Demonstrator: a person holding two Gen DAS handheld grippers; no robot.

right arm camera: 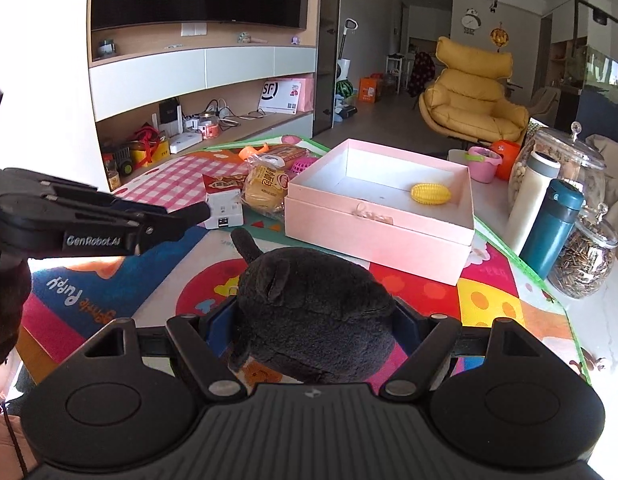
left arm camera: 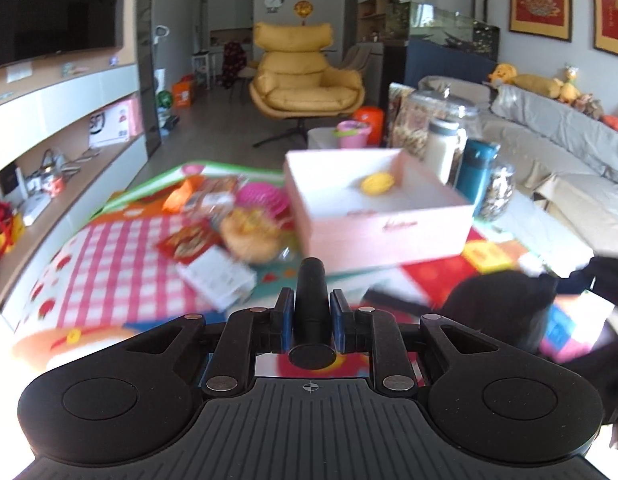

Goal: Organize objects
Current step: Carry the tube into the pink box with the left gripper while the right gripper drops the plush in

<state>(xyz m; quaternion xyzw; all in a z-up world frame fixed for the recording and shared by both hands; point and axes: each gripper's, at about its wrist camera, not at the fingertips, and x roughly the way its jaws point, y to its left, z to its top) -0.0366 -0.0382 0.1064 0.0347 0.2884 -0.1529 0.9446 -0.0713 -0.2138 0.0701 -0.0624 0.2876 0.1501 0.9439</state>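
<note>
My left gripper (left arm camera: 312,312) is shut on a black cylinder (left arm camera: 311,280) that sticks up and forward between its blue pads. In the right wrist view that left gripper (right arm camera: 175,221) reaches in from the left, the black cylinder (right arm camera: 197,213) poking out of its tip. A black plush toy (right arm camera: 313,312) fills my right gripper (right arm camera: 315,330), which is shut on it above the colourful mat (right arm camera: 489,300). Beyond stands an open pink box (right arm camera: 381,220) with a yellow toy corn (right arm camera: 431,194) inside. The left wrist view, blurred, shows the pink box (left arm camera: 389,228) and the plush toy (left arm camera: 505,304).
Snack packets (right arm camera: 265,188), a white carton (right arm camera: 225,210) and a pink basket (right arm camera: 301,166) lie left of the box on a pink checked cloth (right arm camera: 177,178). A white flask (right arm camera: 533,200), a teal flask (right arm camera: 553,228) and glass jars (right arm camera: 585,256) stand to its right.
</note>
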